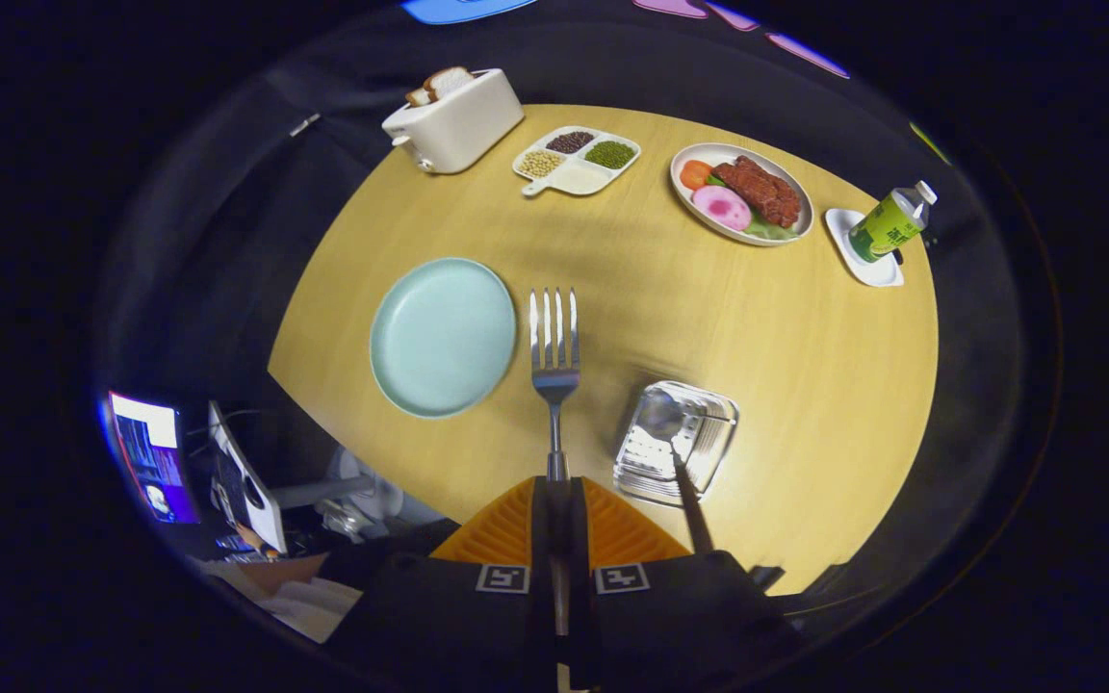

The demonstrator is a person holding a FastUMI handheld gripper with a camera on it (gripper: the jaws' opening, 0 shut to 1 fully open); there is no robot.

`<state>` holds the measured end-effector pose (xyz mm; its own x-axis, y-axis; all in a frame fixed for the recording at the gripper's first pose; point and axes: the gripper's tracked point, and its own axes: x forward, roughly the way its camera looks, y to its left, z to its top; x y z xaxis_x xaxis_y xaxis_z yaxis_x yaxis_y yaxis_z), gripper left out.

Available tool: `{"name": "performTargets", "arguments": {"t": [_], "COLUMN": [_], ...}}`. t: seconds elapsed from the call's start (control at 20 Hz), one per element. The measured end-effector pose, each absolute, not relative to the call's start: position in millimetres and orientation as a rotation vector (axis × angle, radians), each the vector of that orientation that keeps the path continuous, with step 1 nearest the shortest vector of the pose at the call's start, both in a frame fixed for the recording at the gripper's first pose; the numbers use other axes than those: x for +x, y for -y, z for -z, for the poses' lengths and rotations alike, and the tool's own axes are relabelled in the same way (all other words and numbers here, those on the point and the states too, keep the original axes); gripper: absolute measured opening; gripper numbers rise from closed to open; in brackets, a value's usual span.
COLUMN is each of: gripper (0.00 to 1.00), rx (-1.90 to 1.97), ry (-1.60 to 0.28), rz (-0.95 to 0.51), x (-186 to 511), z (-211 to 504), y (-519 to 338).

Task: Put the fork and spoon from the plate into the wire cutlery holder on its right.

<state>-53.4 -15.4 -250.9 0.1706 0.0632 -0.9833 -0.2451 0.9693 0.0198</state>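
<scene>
My gripper [555, 486] is shut on the handle of a metal fork [554, 346]. The fork sticks straight out ahead of the fingers, tines forward, held high above the round wooden table [805, 385]. Left of the tines lies a pale blue plate [442, 336] with nothing on it. Just right of the fingers stands the wire cutlery holder [677, 440]. A spoon [672, 433] stands in the holder, bowl up, with its handle slanting down towards me.
Along the table's far side stand a white toaster [455, 120] with bread, a divided dish of beans [577, 159], a plate of food [742, 192] and a green bottle [889, 223] on a white coaster. A monitor [152, 456] sits below the table at the left.
</scene>
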Motion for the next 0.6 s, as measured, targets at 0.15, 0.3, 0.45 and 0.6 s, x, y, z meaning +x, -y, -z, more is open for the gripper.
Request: {"name": "performTargets", "arguments": {"t": [0.15,0.3,0.45,0.6], "gripper": [0.10,0.10,0.10,0.10], "rx": [-0.159,-0.196,-0.191,-0.096], "ry": [-1.461,-1.535,-1.624,-1.727], "rz": [-0.218,-0.230,-0.241,-0.210], "x": [-66,-77,-86,-93], "z": [251,257,267,275], "y": [40,61,72,72]}}
